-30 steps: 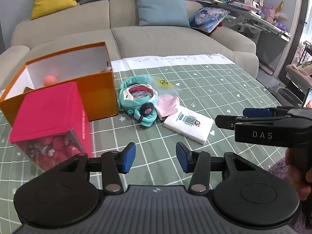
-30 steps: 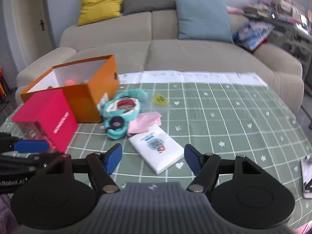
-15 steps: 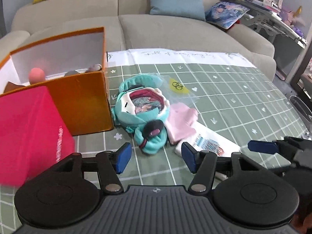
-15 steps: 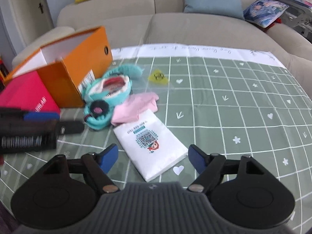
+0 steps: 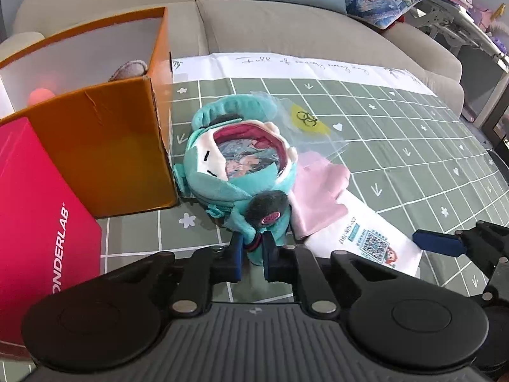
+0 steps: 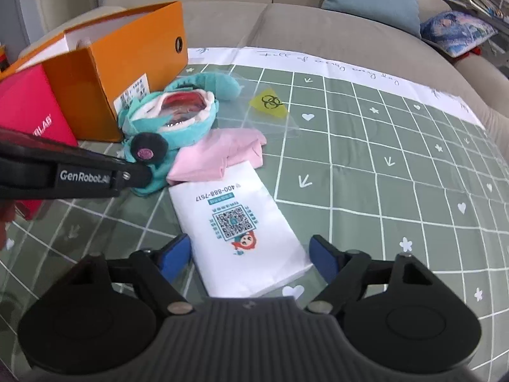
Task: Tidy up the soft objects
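Note:
A teal plush pouch (image 5: 235,165) lies on the green grid mat beside an orange box (image 5: 105,146). My left gripper (image 5: 253,256) has its jaws closing, and the pads pinch the plush's lower end under its black pom-pom. A pink cloth (image 5: 318,191) lies to the right of the plush, partly over a white tissue packet (image 6: 235,216). My right gripper (image 6: 251,254) stands open low over the near end of that packet, one finger on each side, not pressing it. The right wrist view shows the left gripper (image 6: 140,175) reaching in at the plush (image 6: 178,117).
A red box (image 5: 38,210) stands in front of the orange box, close on the left. The orange box holds a pink ball and a grey soft thing. A clear plastic bag with a yellow label (image 6: 270,105) lies behind the plush. A beige sofa (image 5: 286,31) is beyond the mat.
Both grippers have come forward and down toward the pile. The left jaws, wide apart before, have closed on the plush's lower end. The right gripper now straddles the white packet.

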A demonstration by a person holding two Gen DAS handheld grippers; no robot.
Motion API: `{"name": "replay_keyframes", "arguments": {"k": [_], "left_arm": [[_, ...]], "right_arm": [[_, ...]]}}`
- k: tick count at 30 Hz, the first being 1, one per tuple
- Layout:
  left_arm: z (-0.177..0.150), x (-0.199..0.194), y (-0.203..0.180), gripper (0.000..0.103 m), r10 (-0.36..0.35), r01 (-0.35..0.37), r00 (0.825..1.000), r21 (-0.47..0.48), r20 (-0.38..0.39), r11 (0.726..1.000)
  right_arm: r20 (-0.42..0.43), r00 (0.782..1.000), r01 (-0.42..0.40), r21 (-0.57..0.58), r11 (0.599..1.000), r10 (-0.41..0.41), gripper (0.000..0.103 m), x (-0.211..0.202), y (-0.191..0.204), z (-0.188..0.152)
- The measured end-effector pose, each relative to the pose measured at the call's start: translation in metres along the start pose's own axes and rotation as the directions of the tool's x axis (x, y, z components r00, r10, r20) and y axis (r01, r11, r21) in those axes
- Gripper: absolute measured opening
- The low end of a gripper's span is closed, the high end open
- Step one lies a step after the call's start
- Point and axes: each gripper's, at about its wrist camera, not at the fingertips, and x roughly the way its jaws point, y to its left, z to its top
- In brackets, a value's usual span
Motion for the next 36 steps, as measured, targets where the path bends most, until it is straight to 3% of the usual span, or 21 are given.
{"name": "replay_keyframes", "arguments": {"k": [3, 4, 5, 6, 7, 17, 20, 25, 28, 31, 32, 34, 36], "left_arm": [[-0.002, -0.010, -0.002, 0.011, 0.004, -0.004, 1.000, 0.007, 0.020, 1.000], [-0.002, -0.014, -0.003, 0.011, 0.006, -0.006, 1.000, 0.013, 0.029, 1.000], [-0.003, -0.019, -0.004, 0.011, 0.010, -0.011, 0.999, 0.020, 0.039, 1.000], [-0.005, -0.025, -0.005, 0.011, 0.013, -0.015, 0.999, 0.025, 0.048, 1.000], [-0.007, -0.032, -0.005, 0.011, 0.011, -0.013, 0.998, 0.027, 0.056, 1.000], [-0.046, -0.076, -0.003, 0.010, 0.007, -0.007, 1.000, 0.036, -0.009, 0.999], [-0.059, -0.083, -0.001, 0.010, 0.020, -0.018, 0.999, 0.036, -0.039, 0.999], [-0.072, -0.089, 0.003, 0.010, 0.041, -0.038, 0.996, 0.045, -0.076, 0.998], [-0.072, -0.092, 0.006, 0.010, 0.032, -0.029, 0.996, 0.032, -0.078, 0.999], [-0.074, -0.093, 0.003, 0.010, 0.050, -0.044, 0.994, 0.068, -0.093, 0.997], [-0.075, -0.093, 0.002, 0.010, 0.059, -0.051, 0.994, 0.079, -0.097, 0.996], [-0.079, -0.095, 0.002, 0.010, 0.057, -0.048, 0.993, 0.084, -0.101, 0.995], [-0.083, -0.098, 0.005, 0.010, 0.050, -0.042, 0.993, 0.073, -0.110, 0.996]], "right_arm": [[0.010, 1.000, -0.010, -0.003, 1.000, 0.010, 0.065, -0.004, 0.002, 0.000], [0.018, 1.000, -0.019, 0.004, 1.000, 0.019, 0.055, -0.006, 0.001, 0.000], [0.026, 0.999, -0.026, 0.011, 1.000, 0.026, 0.025, -0.010, 0.000, 0.001], [0.027, 0.999, -0.019, 0.016, 1.000, 0.019, 0.007, -0.011, -0.001, 0.002], [0.017, 1.000, -0.007, 0.025, 1.000, 0.006, 0.000, -0.012, -0.003, 0.001], [-0.005, 0.997, -0.079, 0.024, 0.997, 0.079, 0.000, -0.032, 0.010, -0.004], [-0.022, 0.999, -0.025, 0.049, 0.998, 0.027, 0.000, -0.036, 0.010, -0.007], [-0.049, 0.997, 0.067, 0.189, 0.980, -0.058, 0.000, -0.037, -0.016, -0.007], [-0.020, 0.999, -0.027, 0.245, 0.969, 0.033, 0.000, -0.045, -0.026, -0.008], [-0.004, 0.989, -0.147, 0.197, 0.969, 0.151, 0.012, -0.050, -0.013, -0.010], [-0.010, 0.985, -0.169, 0.160, 0.972, 0.173, 0.030, -0.050, -0.006, -0.010], [-0.015, 0.983, -0.180, 0.097, 0.979, 0.182, 0.053, -0.048, 0.007, -0.009], [-0.012, 0.985, -0.173, 0.037, 0.984, 0.174, 0.056, -0.048, 0.017, -0.010]]}}
